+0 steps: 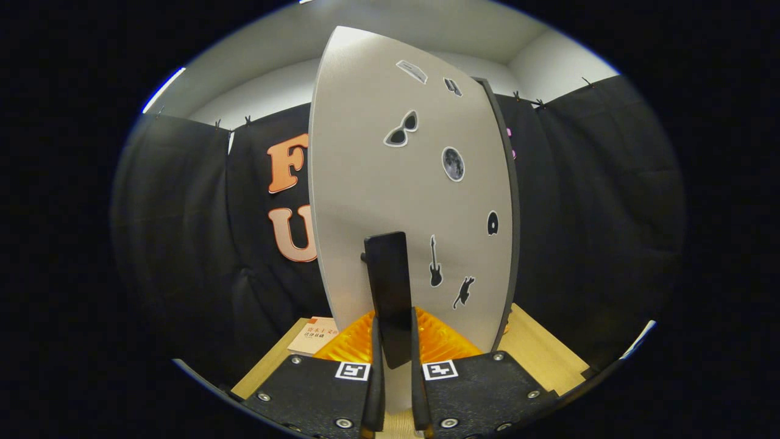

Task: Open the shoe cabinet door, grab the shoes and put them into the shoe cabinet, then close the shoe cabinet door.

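Gripper (395,341) fingers clenched on the dark door handle (387,286)
Door-moving step in hand: the grey cabinet door (378,183) stands just ahead, edge-on; whether opening or closing, next comes a steady swing without slipping off the handle

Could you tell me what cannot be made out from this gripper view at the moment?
- Cabinet interior and any shoes: hidden behind the cabinet door, which stands close ahead of the gripper.
- Door handle: its lower end sits between the two fingers, which appear to press on it; the actual contact is hard to confirm.
- The booklet on the wooden surface: partly covered by the door and fingers, print too small.
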`<state>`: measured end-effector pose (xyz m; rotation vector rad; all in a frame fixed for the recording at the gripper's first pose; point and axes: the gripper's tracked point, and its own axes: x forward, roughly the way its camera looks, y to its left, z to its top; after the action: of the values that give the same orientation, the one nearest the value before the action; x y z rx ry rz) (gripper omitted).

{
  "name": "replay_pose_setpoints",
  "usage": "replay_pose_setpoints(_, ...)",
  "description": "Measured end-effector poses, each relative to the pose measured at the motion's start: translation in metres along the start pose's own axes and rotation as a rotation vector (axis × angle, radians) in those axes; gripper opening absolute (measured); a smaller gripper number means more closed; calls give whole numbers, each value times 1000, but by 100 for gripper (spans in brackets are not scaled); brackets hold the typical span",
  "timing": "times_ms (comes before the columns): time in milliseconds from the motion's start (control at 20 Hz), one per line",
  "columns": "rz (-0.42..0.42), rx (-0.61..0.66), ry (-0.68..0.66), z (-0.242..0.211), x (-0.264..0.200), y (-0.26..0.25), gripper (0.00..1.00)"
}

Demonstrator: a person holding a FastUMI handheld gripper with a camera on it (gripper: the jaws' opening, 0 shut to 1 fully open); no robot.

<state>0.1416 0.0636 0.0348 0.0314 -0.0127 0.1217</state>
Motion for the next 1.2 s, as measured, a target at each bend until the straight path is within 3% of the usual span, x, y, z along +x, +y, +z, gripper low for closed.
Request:
replay_pose_setpoints(450,-82,12,-3,-1,-28,-44,13)
replay_pose_setpoints(1050,-258,17,13,1,-44,-141,12)
replay_pose_setpoints(1200,-334,-36,17,-1,-45,-168,11)
